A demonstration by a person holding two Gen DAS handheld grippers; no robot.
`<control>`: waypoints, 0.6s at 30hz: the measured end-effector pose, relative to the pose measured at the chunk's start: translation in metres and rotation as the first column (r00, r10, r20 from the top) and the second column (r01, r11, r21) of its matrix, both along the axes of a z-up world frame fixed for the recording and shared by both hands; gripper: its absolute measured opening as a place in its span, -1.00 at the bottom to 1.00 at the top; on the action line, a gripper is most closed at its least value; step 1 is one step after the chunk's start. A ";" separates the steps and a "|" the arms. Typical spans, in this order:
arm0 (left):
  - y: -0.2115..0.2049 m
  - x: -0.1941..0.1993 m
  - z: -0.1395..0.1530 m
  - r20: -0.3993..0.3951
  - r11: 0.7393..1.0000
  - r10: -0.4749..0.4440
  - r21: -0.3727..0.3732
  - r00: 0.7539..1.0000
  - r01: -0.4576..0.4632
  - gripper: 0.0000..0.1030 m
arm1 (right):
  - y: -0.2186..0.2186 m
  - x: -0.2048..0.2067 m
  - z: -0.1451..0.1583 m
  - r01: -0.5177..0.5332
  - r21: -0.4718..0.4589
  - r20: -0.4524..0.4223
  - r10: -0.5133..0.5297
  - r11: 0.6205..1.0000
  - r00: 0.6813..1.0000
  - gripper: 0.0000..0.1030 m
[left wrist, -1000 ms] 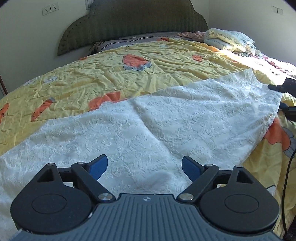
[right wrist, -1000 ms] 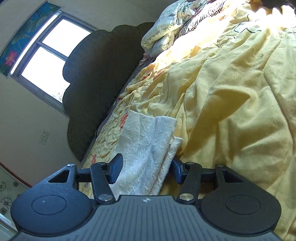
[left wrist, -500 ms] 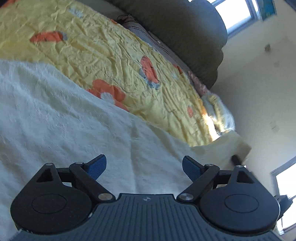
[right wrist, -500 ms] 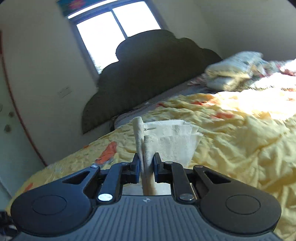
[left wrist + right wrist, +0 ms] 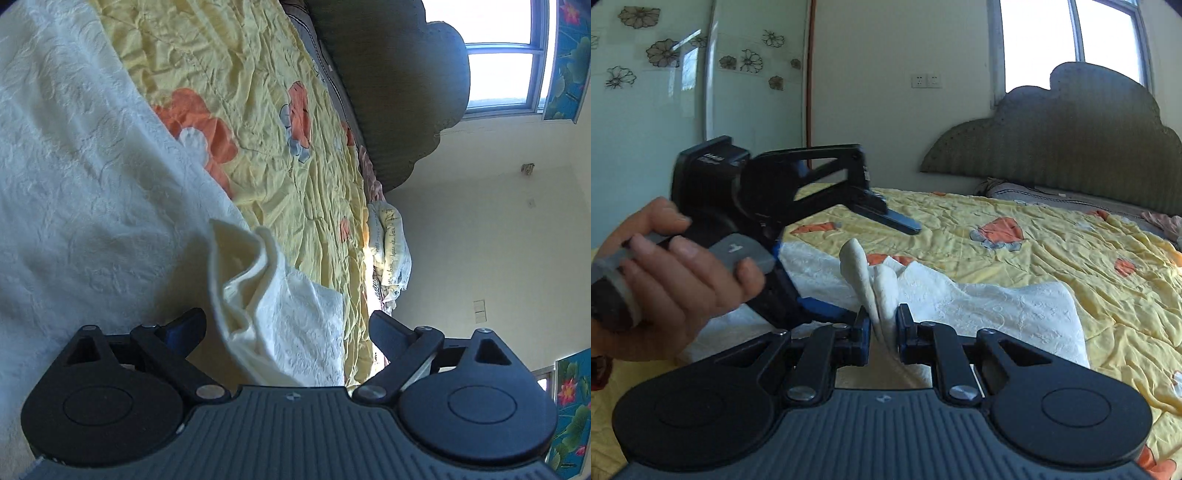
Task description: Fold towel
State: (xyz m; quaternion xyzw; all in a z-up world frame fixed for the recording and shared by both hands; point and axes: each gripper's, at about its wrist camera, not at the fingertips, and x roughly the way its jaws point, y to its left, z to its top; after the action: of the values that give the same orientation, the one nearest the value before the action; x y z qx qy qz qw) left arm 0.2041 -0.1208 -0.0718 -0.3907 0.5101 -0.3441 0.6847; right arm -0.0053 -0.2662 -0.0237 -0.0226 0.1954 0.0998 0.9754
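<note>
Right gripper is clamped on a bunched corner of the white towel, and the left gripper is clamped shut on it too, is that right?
Not quite. The right gripper is shut on the white towel, but the left gripper is open: the left wrist view shows its fingers spread wide either side of the raised towel corner, not pinching it.

Bright daylight from the window (image 5: 1067, 40) blows out its panes; fisheye edges bend and darken, focus mostly sharp.
</note>
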 end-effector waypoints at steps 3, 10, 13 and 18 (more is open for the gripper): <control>-0.009 0.001 0.012 0.107 0.991 -0.068 0.120 0.992 0.055 -0.67 | 0.017 -0.006 -0.003 -0.072 -0.075 -0.007 0.072 0.995 0.997 -0.73; 0.009 -0.028 0.047 0.441 0.907 -0.063 0.399 0.895 -0.133 -0.90 | 0.055 0.004 -0.005 -0.176 -0.138 0.006 0.178 0.975 0.984 -0.73; 0.027 -0.031 0.046 0.475 0.875 -0.051 0.445 0.878 -0.189 -0.90 | 0.074 0.011 -0.009 -0.226 -0.157 0.002 0.229 0.962 0.973 -0.73; 0.045 -0.035 0.030 0.467 0.821 -0.046 0.521 0.883 -0.233 -0.27 | 0.096 0.020 -0.026 -0.272 -0.213 -0.132 0.248 0.938 0.960 -0.63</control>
State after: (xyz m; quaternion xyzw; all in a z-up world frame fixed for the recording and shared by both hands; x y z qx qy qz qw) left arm 0.1687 -0.0755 -0.0421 -0.1039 0.3914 -0.2256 0.8861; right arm 0.0148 -0.1706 -0.0500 -0.1552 0.2511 0.2058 0.9330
